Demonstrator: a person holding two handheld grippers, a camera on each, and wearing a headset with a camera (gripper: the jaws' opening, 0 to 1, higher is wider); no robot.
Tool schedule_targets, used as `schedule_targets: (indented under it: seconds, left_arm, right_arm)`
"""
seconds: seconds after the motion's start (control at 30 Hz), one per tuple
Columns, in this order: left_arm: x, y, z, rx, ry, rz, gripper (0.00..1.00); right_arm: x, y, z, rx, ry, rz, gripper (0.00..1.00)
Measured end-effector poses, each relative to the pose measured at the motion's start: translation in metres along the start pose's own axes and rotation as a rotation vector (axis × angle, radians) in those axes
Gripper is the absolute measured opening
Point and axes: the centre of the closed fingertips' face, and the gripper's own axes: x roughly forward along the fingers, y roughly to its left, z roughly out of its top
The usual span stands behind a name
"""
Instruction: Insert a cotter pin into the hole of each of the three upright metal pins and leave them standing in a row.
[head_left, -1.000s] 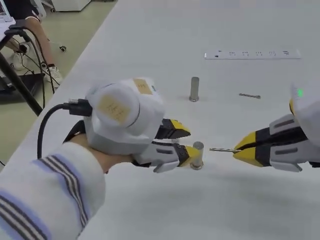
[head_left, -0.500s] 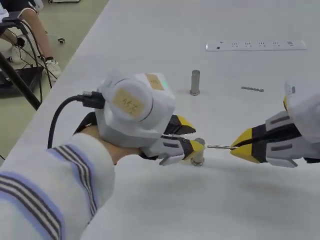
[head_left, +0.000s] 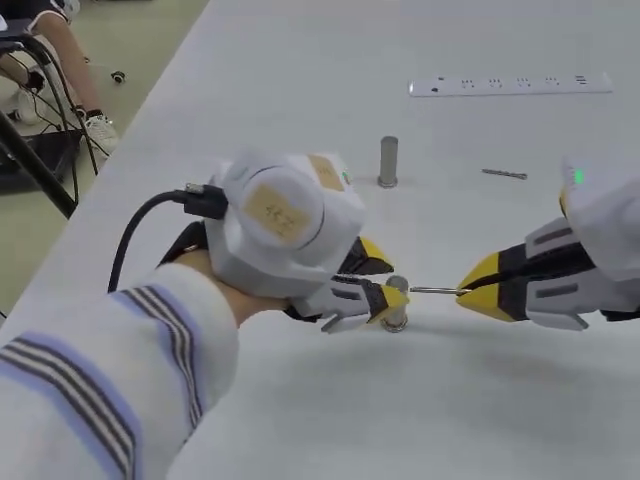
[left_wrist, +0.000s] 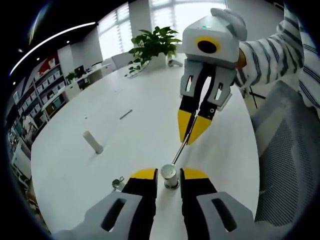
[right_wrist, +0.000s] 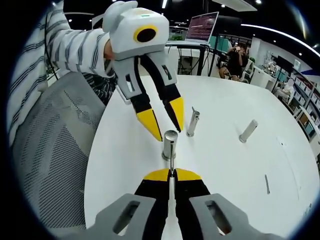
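A sleeve (head_left: 90, 390) of soft knit, white with blue and brown stripes, lies left of the near metal pin (head_left: 396, 306), and a black rubbery cable (head_left: 140, 225) plugs into the left gripper (head_left: 388, 280). The left gripper's rounded white plastic housing carries a tan sticker (head_left: 275, 213) with marks too small to read. Its black jaws end in yellow wedge tips that stand one on each side of the near metal pin; whether they press it or merely flank it cannot be told. The near metal pin is a short, smooth, grey steel cylinder with a flared foot, upright on the matte white table (head_left: 300, 100). In the right gripper view a third metal pin (right_wrist: 193, 122) of the same make stands upright just beyond it, beside one yellow tip. A far metal pin (head_left: 388, 162) stands upright well beyond the near metal pin. To the right of the near metal pin, a thin bright wire cotter pin (head_left: 432, 291) lies level, its free end meeting the pin's top; whether it has entered a hole cannot be told. The right gripper (head_left: 468, 292) is clenched on the cotter pin's other end, yellow tips together, with a green light on its white casing. Beyond and right of the near metal pin lies a loose cotter pin (head_left: 503, 174), flat on the table, and farther off a long white power strip (head_left: 495, 86) with no legible writing.
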Motion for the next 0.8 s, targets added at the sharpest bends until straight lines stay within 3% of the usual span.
schedule_targets:
  seconds: [0.23, 0.5, 0.67, 0.8]
  left_arm:
    - [0.001, 0.001, -0.003, 0.013, 0.018, 0.002, 0.10]
    - [0.001, 0.002, -0.003, -0.031, 0.013, 0.005, 0.09]
    - [0.001, 0.002, -0.003, 0.001, 0.006, 0.009, 0.09]
    - [0.001, 0.003, -0.003, -0.011, 0.004, 0.013, 0.09]
  right_arm:
    - [0.001, 0.001, 0.002, -0.004, -0.002, 0.003, 0.00]
    - [0.004, 0.000, 0.004, -0.020, 0.007, 0.009, 0.00]
    - [0.007, -0.002, 0.003, -0.022, 0.014, 0.014, 0.00]
    - [0.011, -0.004, 0.001, -0.024, 0.022, 0.017, 0.00]
